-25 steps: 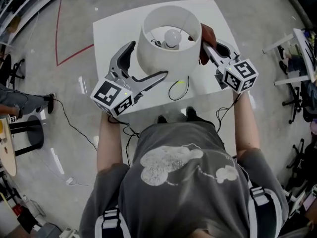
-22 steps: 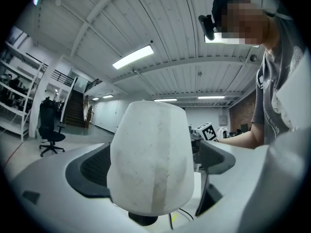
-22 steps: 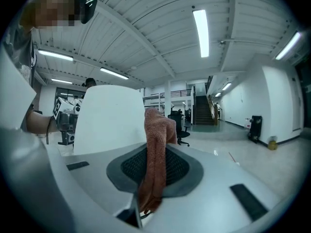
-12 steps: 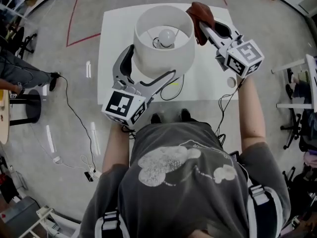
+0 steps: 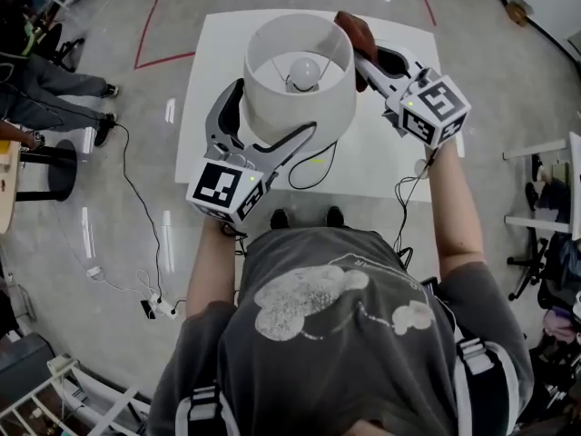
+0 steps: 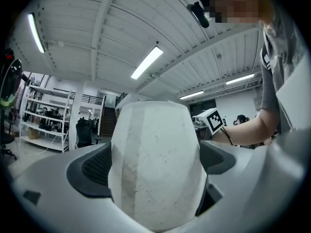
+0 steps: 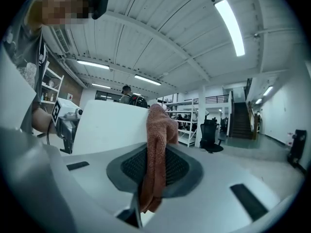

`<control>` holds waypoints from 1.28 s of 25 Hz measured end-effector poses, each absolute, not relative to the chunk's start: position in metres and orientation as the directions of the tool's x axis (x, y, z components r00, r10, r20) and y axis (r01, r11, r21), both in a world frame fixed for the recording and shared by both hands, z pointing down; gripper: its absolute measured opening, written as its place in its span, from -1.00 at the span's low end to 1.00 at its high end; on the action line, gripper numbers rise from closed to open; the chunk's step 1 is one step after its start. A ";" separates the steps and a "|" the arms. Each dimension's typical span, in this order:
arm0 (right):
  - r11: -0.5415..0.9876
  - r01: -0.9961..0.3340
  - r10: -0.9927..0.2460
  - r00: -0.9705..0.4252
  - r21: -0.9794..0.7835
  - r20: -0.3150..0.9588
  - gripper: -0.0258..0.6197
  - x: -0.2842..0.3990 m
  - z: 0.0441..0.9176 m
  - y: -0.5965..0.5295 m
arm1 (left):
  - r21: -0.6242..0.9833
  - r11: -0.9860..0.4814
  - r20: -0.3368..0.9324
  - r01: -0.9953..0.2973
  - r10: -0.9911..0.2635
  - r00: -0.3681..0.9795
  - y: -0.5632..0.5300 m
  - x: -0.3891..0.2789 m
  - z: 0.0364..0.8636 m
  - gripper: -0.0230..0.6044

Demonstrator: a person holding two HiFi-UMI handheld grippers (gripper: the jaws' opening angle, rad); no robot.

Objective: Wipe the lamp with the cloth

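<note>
Cloth (image 5: 357,36) now against lamp (image 5: 300,107), between right jaws

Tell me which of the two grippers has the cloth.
The right gripper: its jaws pinch the reddish-brown cloth by the rim of the lamp. The left gripper clamps the white shade instead.

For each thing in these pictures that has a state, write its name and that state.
lamp: upright on the table
bulb: looks unlit
cloth: bunched, beside the shade's top
left gripper: closed on the lamp
right gripper: closed on the cloth
</note>
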State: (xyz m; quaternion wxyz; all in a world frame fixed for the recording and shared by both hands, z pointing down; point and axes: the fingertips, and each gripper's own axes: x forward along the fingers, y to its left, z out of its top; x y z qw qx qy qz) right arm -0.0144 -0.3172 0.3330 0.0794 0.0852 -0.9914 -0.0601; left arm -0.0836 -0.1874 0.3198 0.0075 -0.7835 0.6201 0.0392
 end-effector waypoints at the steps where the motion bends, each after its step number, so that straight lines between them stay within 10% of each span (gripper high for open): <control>1: 0.979 -0.153 -0.174 -0.972 0.131 0.159 -0.74 -0.014 0.338 -0.317 | 0.038 -0.241 -0.079 -0.970 -0.968 0.238 -0.187 -0.085 0.320 1.00; 32: 0.905 -0.417 -0.394 -0.895 -0.082 0.208 -0.74 0.009 0.407 -0.285 | 0.062 -0.668 -0.105 -0.741 -0.743 0.661 -0.203 -0.135 0.316 1.00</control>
